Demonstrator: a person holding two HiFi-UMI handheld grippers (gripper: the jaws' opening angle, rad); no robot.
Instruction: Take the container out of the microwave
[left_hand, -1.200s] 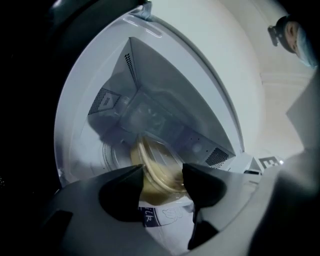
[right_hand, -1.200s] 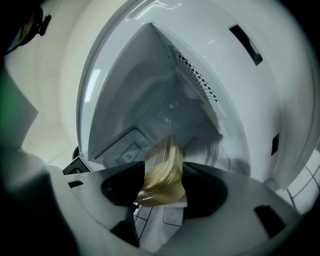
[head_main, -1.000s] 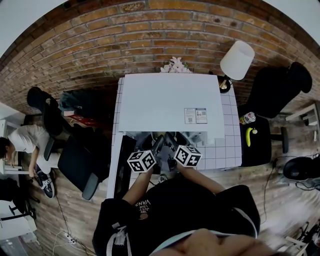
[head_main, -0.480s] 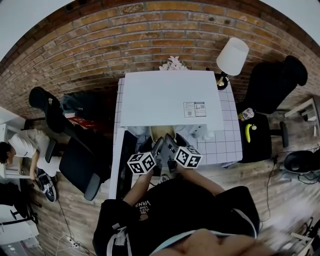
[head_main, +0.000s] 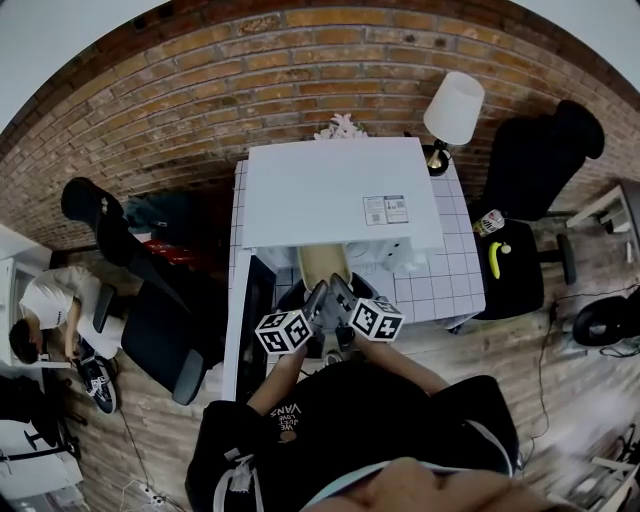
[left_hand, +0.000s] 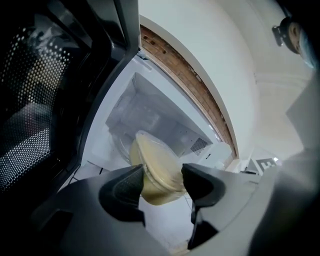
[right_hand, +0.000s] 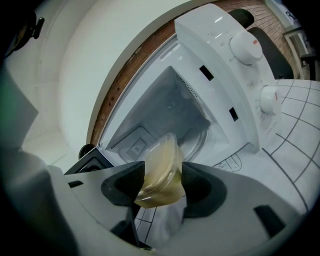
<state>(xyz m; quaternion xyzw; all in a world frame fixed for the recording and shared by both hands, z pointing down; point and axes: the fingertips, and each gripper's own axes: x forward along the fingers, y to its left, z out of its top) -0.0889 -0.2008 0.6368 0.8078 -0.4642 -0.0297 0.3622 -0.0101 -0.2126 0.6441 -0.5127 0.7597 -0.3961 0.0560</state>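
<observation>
Left tongs (left_hand: 162, 182) and right tongs (right_hand: 162, 181) each pinch the round, translucent beige container (head_main: 322, 268) at the open mouth of the white microwave (head_main: 340, 190); dark door (head_main: 250, 320) swung wide left, tiled worktop (head_main: 450, 285) beneath.

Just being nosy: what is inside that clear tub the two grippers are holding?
A pale yellowish-beige filling shows through the clear container. What it is cannot be told, and the left gripper and right gripper cover its sides.
</observation>
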